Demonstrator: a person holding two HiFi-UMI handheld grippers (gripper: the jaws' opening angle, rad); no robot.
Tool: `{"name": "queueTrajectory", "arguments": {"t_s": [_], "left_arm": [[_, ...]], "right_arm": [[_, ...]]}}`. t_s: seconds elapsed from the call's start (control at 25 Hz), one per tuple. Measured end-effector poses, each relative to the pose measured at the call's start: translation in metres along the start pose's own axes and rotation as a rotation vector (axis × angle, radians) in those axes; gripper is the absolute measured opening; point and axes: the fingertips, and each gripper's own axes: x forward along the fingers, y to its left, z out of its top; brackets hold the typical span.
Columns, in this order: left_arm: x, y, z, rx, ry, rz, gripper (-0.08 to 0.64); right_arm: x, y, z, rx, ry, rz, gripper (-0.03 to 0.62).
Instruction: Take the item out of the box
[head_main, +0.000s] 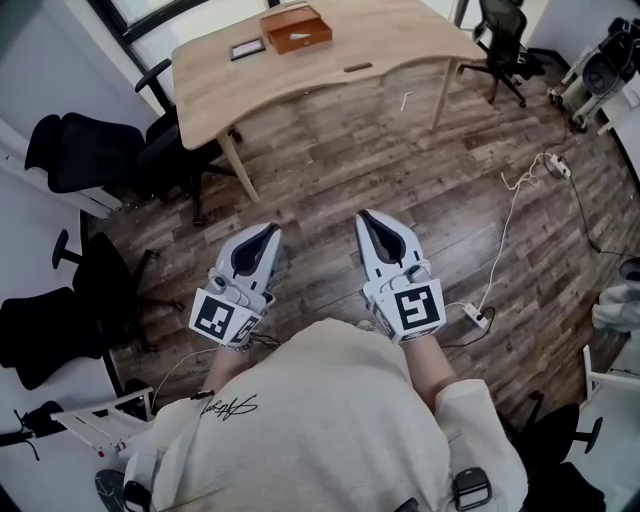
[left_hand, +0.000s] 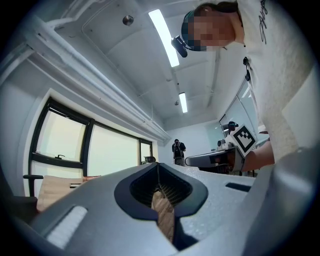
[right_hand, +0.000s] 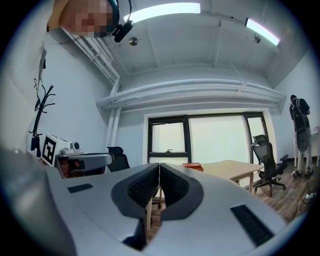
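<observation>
- Pressing flat against each other, the ribbed pads (left_hand: 172, 189) of the left gripper (left_hand: 158, 167) are seen clenched on nothing; only a strip of wooden floor (head_main: 330, 170) is visible through the slot behind the tips.
- The right gripper (right_hand: 159, 167) is likewise clenched and empty, its jaws met along one thin seam.
- In the head view both grippers are held side by side over the floor with their tips toward 12 o'clock, the right one at 3 o'clock of the left and apart from it.
- A marker cube (head_main: 222, 318) is carried at the 6 o'clock end of the left gripper, and another (head_main: 415, 308) on the right.
- A pale shirt (head_main: 330, 420) is seen at 6 o'clock of the cubes.
- The box (head_main: 296, 28), orange-brown, is found well apart at 12 o'clock, resting on a light wooden table (head_main: 330, 70).
- A dark flat item (head_main: 247, 48) lies on the table just beside the box, at its 9 o'clock.
- Black office chairs (head_main: 75, 155) are placed at 9 to 10 o'clock of the grippers.
- A power strip (head_main: 476, 318) with a white cable (head_main: 505, 230) lies on the floor at 3 o'clock of the right cube.
</observation>
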Motion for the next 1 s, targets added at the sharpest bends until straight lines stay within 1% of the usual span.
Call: {"name": "queueTrajectory", "arguments": {"t_s": [0.08, 0.2, 0.4, 0.56, 0.72, 1.0], "left_arm": [[-0.006, 0.004, -0.002, -0.002, 0.002, -0.004, 0.011], [-0.009, 0.008, -0.004, -0.006, 0.001, -0.011, 0.011], [-0.007, 0.011, -0.008, -0.012, 0.004, -0.022, 0.011], [0.001, 0.018, -0.007, -0.001, -0.003, -0.019, 0.011], [0.008, 0.027, -0.010, 0.007, 0.008, -0.008, 0.011], [0.040, 0.050, -0.016, 0.018, 0.002, 0.007, 0.011]], "right_arm": [[0.001, 0.006, -0.003, -0.001, -0.003, -0.010, 0.012], [0.003, 0.014, -0.006, -0.002, 0.023, -0.011, 0.012], [0.007, 0.014, -0.009, -0.011, 0.033, -0.017, 0.012], [0.016, 0.006, -0.007, -0.015, 0.020, -0.021, 0.012], [0.029, -0.004, -0.009, -0.007, 0.015, -0.015, 0.012], [0.059, -0.031, -0.009, -0.026, 0.008, 0.007, 0.012]]}}
